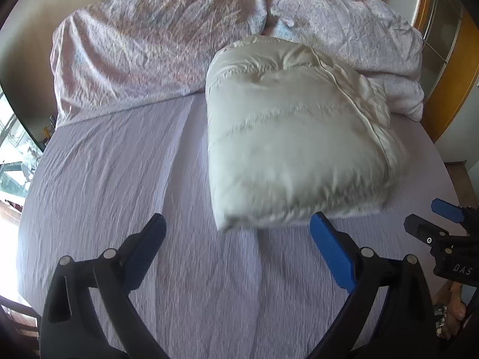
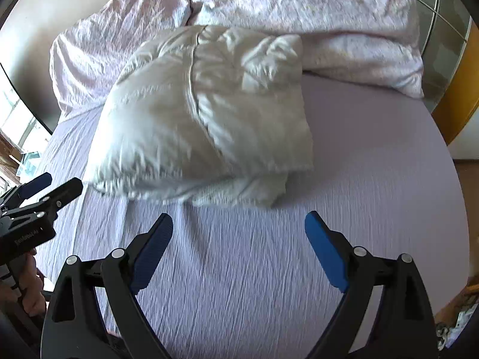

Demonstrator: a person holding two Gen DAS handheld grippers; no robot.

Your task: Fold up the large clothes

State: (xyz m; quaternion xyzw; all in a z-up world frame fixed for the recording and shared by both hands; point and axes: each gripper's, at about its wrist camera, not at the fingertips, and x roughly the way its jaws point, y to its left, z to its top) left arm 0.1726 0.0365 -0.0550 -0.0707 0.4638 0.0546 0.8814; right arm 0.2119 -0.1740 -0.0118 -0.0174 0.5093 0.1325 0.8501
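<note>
Folded white puffer jacket on a lilac bed.
The bed (image 1: 104, 179) carries crumpled duvets (image 1: 134, 48) at its head; the jacket (image 1: 293, 137) lies folded mid-bed, just beyond the left gripper (image 1: 238, 233) and right gripper (image 2: 239, 230), both spread wide, holding nothing.

Folded jacket (image 1: 293, 137) on bed (image 1: 119, 179), before duvets (image 1: 155, 45)

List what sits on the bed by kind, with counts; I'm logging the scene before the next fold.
Folded white puffy jacket: 1
Crumpled pink floral duvets piled at the head of the bed: 2
Lilac bed sheet covering the mattress: 1
Handheld grippers, left gripper and right gripper, both with jaws spread and holding nothing: 2
Total: 6
</note>
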